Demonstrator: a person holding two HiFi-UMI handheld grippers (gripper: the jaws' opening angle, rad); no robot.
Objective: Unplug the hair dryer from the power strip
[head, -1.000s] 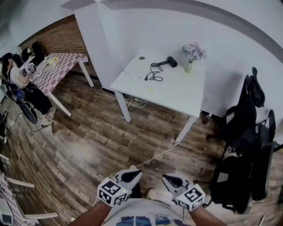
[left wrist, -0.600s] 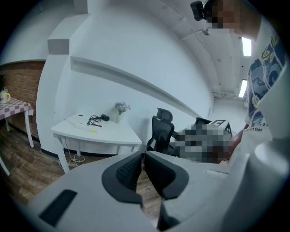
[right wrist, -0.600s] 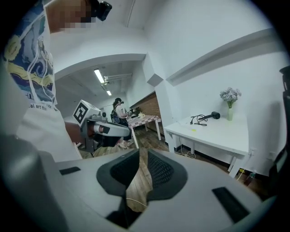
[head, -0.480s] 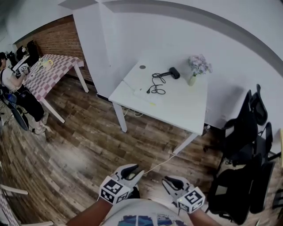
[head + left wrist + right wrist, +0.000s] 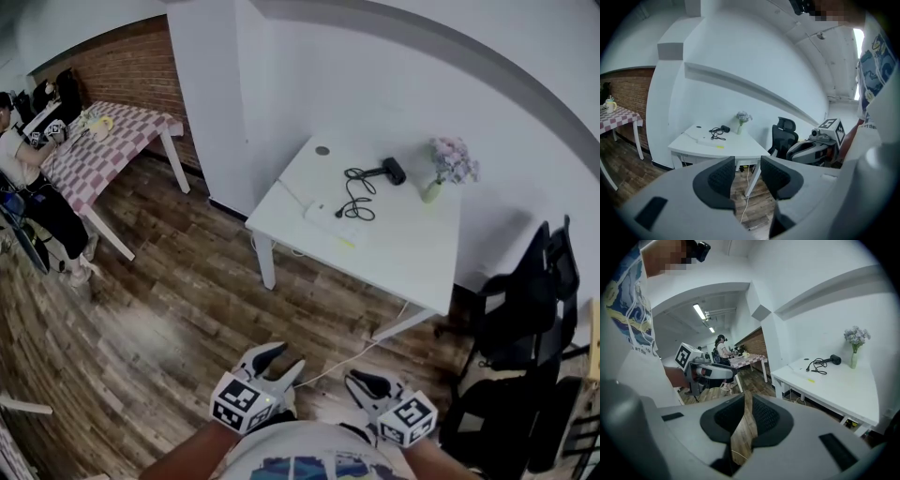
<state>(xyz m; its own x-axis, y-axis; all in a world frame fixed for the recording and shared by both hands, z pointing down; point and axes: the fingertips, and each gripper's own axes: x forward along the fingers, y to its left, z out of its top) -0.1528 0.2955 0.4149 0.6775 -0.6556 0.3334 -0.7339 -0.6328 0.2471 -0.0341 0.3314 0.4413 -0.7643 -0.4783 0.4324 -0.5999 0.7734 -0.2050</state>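
The black hair dryer (image 5: 393,171) lies on the white table (image 5: 412,253) across the room, its black cord (image 5: 357,195) coiled toward a white power strip (image 5: 322,210). The left gripper view shows the dryer (image 5: 724,128) far off, and the right gripper view shows it (image 5: 833,360) the same way. Both grippers hang low in front of me, far from the table. My left gripper (image 5: 278,359) (image 5: 746,164) is opening with nothing between its jaws. My right gripper (image 5: 358,380) (image 5: 745,399) is shut and empty, with only a thin slit between the pads.
A vase of flowers (image 5: 442,171) stands by the dryer. Black office chairs (image 5: 520,323) crowd the right side. A checked table (image 5: 112,141) with a seated person (image 5: 19,159) is at the far left. A white cable (image 5: 349,352) runs over the wooden floor from under the table.
The table and dryer have shifted right in the head view, with the floor sliding beneath me. My left gripper's jaws have spread apart. The right gripper looks unchanged.
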